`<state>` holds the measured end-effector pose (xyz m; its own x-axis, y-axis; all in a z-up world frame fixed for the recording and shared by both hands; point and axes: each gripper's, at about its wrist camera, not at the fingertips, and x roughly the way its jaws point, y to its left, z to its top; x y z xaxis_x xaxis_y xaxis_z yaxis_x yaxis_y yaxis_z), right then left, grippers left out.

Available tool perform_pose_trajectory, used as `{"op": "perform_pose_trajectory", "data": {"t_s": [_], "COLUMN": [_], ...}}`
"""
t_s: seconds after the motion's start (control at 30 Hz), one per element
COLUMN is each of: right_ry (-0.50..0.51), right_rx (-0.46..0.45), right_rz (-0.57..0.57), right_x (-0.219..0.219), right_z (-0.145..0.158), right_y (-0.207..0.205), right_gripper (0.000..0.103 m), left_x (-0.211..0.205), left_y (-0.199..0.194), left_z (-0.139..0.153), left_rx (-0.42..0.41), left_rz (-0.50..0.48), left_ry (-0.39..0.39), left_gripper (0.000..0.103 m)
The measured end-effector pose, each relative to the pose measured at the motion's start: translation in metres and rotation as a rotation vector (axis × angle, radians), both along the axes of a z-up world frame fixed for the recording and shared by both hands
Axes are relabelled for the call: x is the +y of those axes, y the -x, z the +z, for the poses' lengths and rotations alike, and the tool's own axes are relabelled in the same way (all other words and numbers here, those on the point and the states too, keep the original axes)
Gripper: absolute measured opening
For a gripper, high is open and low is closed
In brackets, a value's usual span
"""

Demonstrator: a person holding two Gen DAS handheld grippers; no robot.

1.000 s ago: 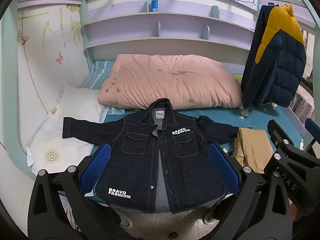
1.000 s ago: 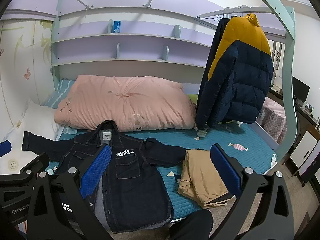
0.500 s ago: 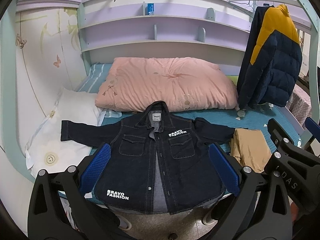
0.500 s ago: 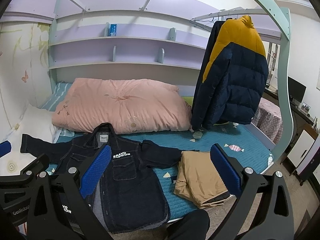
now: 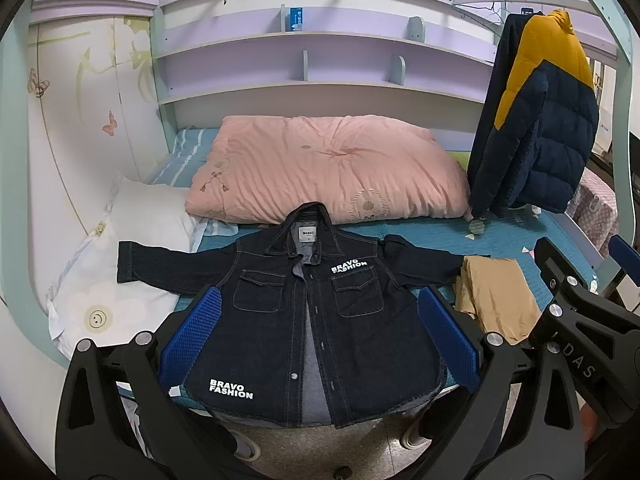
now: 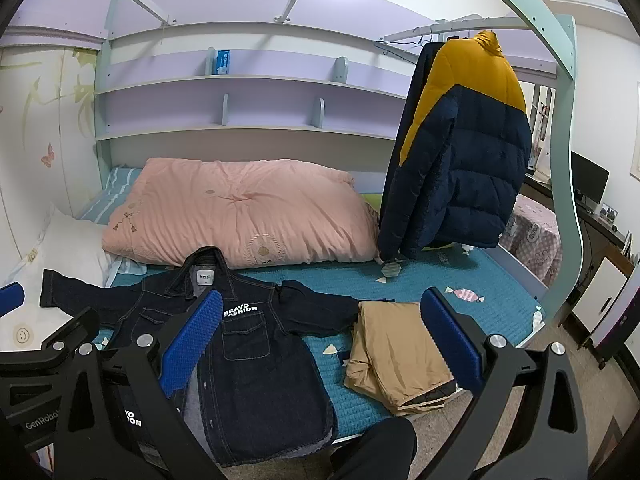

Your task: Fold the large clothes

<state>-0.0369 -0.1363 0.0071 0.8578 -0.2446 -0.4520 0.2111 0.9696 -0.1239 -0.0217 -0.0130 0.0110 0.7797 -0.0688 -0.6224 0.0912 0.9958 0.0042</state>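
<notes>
A dark denim jacket (image 5: 304,320) with white "BRAVO FASHION" lettering lies spread flat, front up, on the teal bed cover, sleeves out to both sides and its hem hanging over the bed's front edge. It also appears at lower left as the denim jacket (image 6: 256,344) in the right wrist view. My left gripper (image 5: 318,336) hovers open in front of the jacket, holding nothing. My right gripper (image 6: 320,340) is open too, held back from the bed, with nothing between its blue pads (image 6: 448,336).
Folded tan trousers (image 6: 396,356) lie right of the jacket near the bed edge. A pink quilt (image 5: 328,172) lies behind, a white pillow (image 5: 116,264) at left. A navy-and-yellow puffer coat (image 6: 460,152) hangs at right. Shelves (image 5: 320,84) line the back wall. A dark trouser leg (image 6: 376,448) shows below.
Both views have pulled back and tilted down slightly, so the jacket and bed sit a little higher and further off. Both grippers stay open. Nothing on the bed moved.
</notes>
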Motion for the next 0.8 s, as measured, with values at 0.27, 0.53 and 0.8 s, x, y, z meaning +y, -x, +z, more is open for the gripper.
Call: {"op": "perform_pose_trajectory", "data": {"t_s": [0.27,0.53,0.8], "right_ry": [0.0,-0.001,-0.002], "right_rx": [0.0,0.002,0.01], "right_rz": [-0.006,-0.009,-0.01], "right_x": [-0.0041,-0.0041,-0.0073], "right_z": [0.0011,0.0006,-0.0001], "right_y": [0.0037,0.0041,0.0039], "right_gripper": [0.096,0.096,0.096], "left_x": [-0.0028,-0.0058,-0.0093], "left_y": [0.0017,0.0025,0.0026], "left_z": [0.0003,0.0011,0.0012], "left_rx": [0.0,0.001,0.01], "left_rz": [-0.002,-0.004,-0.007], "left_ry": [0.0,0.0,-0.001], "left_gripper": [0.098,0.098,0.098]}}
